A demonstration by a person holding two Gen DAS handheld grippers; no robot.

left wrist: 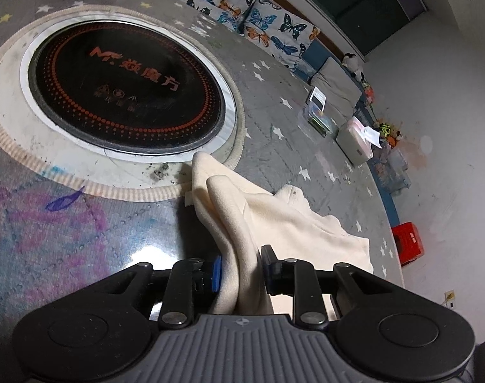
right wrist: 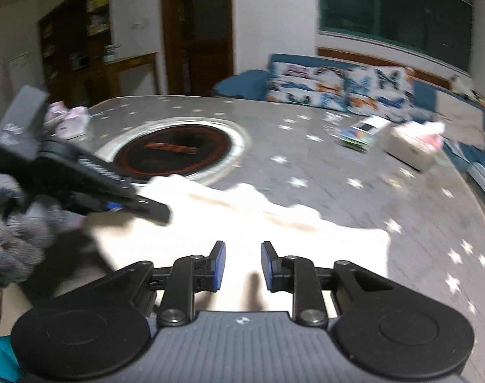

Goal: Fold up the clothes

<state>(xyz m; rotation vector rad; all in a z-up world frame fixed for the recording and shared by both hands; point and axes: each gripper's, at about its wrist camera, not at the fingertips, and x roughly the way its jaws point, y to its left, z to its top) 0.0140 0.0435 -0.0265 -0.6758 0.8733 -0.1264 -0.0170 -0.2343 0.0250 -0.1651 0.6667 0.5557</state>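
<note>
A cream garment [left wrist: 274, 220] lies crumpled on the grey star-patterned table [left wrist: 274, 146], just right of the round black cooktop [left wrist: 127, 89]. My left gripper [left wrist: 240, 271] is shut on a bunched fold of the cream garment, which rises between its blue pads. In the right wrist view the garment [right wrist: 242, 223] spreads across the near table, and my left gripper [right wrist: 143, 206] shows at the left, held by a gloved hand, with its tips on the cloth's left edge. My right gripper [right wrist: 240, 266] is open and empty, hovering above the near part of the garment.
A white tissue box [left wrist: 357, 140] and clear plastic boxes [left wrist: 315, 118] sit near the table's far right edge. A red box [left wrist: 408, 242] is beyond the edge. Butterfly cushions [right wrist: 338, 91] line a blue bench behind the table. Pink items [right wrist: 70, 121] lie at the far left.
</note>
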